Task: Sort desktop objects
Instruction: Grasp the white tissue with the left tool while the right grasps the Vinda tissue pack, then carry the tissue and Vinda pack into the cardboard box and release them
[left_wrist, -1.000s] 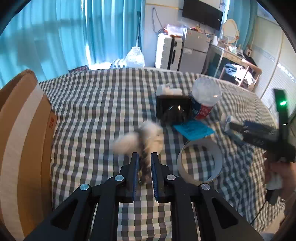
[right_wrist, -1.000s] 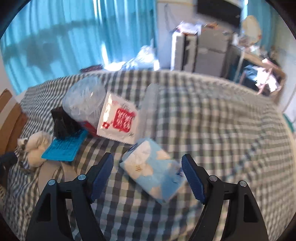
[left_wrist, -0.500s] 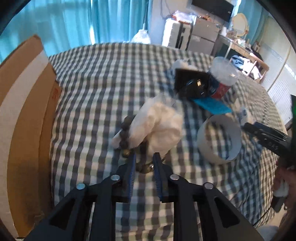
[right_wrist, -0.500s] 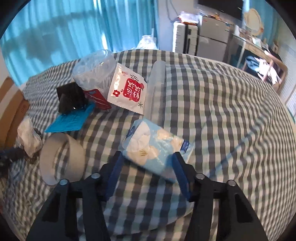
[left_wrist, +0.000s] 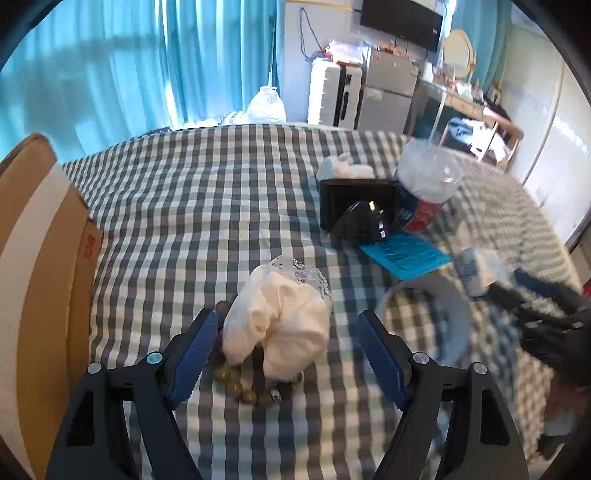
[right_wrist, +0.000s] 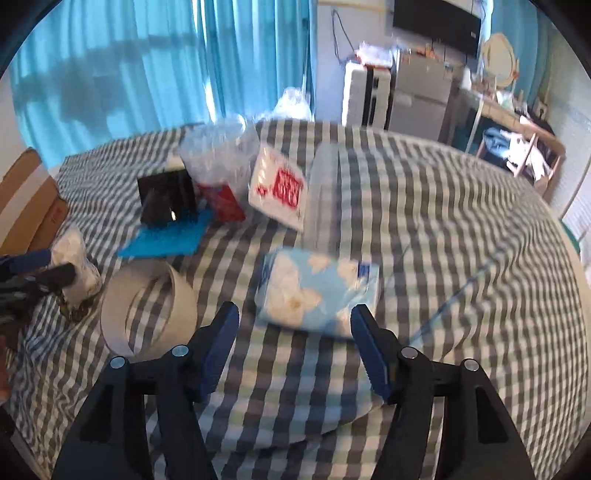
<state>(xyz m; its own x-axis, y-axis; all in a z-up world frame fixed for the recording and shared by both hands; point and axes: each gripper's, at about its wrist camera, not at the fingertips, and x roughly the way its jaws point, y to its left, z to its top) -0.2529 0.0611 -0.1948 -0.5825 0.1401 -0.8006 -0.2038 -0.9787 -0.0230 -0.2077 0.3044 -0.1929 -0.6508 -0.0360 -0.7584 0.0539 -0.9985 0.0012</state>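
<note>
Sorting looks barely begun: every item lies on the checked cloth (left_wrist: 229, 206), none visibly in the cardboard box (left_wrist: 40, 258) at far left. Left gripper (left_wrist: 286, 339), jaws opening, straddles without pressing a crumpled white cloth bundle (left_wrist: 280, 325) on glossy round beads (left_wrist: 236, 384). Right gripper (right_wrist: 293, 334), also opening, frames a soft, crinkly blue tissue pack (right_wrist: 317, 291), untouched.

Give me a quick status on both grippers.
Left gripper opening, white bundle with beads between jaws, unpressed. Right gripper opening just short of tissue pack. Tape ring beside it.
</note>
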